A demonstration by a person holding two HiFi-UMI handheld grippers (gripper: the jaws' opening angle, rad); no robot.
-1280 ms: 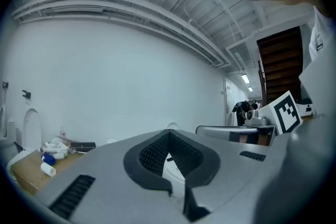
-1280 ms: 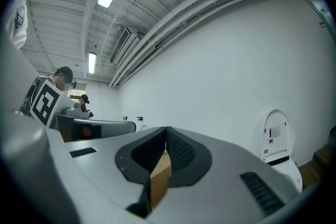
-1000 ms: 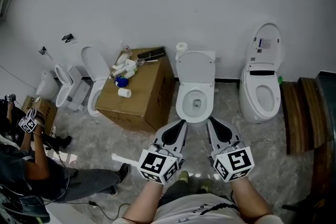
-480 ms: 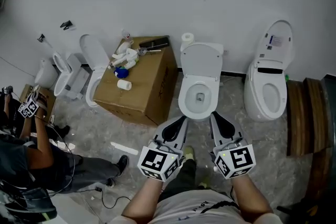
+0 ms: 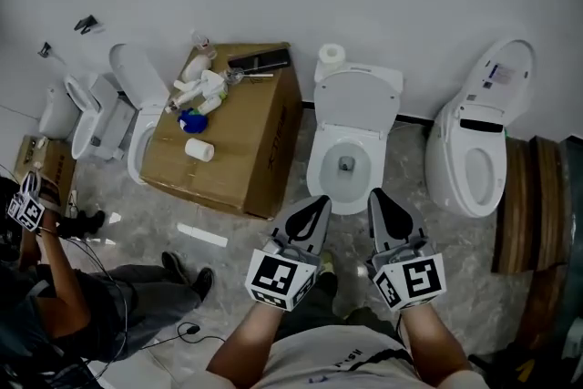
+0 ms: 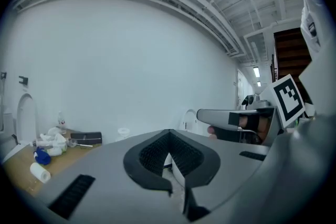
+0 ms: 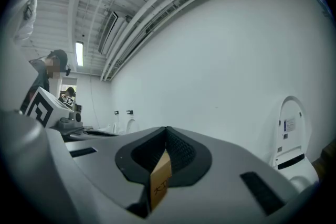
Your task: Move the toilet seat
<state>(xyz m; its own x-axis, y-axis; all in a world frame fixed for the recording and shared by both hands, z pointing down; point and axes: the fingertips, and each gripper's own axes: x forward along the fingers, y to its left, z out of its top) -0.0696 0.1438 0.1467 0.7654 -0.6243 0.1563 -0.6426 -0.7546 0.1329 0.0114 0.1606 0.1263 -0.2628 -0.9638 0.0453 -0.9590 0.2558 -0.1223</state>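
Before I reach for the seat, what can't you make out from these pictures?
Middle toilet, head view: seat ring and bowl rim are white on white, too small to separate.
Both gripper views: its bowl is hidden behind the shut left hand-held gripper and right hand-held gripper.
Items on the cardboard box, head view: too small to name.
Person at left, head view: cut by the edge.

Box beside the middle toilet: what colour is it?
Plain brown; the cardboard box shows best in the head view.
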